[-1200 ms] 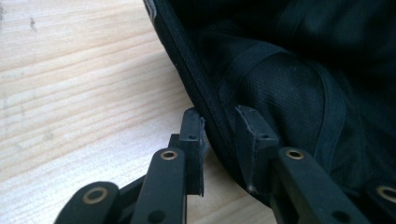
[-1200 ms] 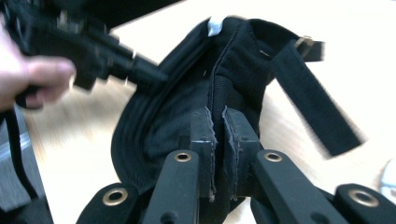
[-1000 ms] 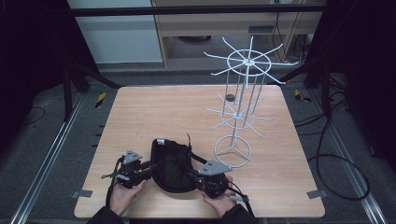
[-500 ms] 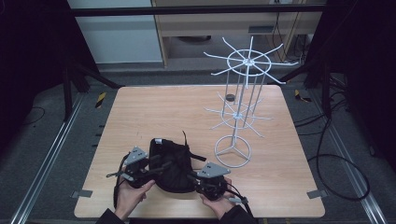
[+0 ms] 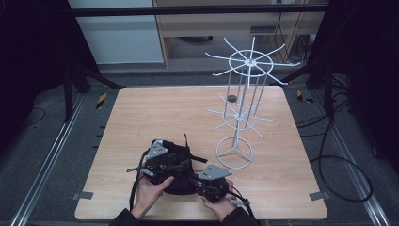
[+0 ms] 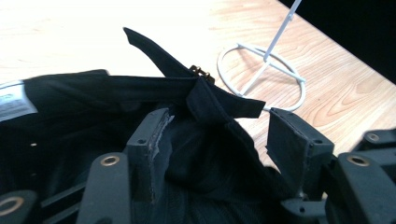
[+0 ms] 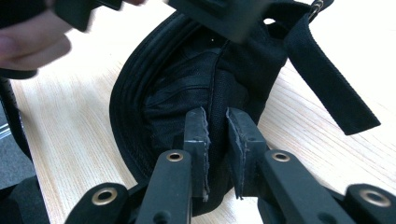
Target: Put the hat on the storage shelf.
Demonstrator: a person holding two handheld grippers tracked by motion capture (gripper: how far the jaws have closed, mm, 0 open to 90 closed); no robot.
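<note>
Black fabric cap (image 5: 171, 165), near edge of table (image 5: 141, 117), left of wire rack (image 5: 240, 117). Soft, light, floppy. R gripper (image 7: 217, 123) pinches the crown seam; L gripper (image 6: 219, 135) jaws just opened, spread around strap. Best hold: stiff brim.

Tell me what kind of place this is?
Likely a lab recording station, not a shop: a bare wooden table inside a dark metal frame, loose cables on the floor, and an empty white wire display rack as a prop.
</note>
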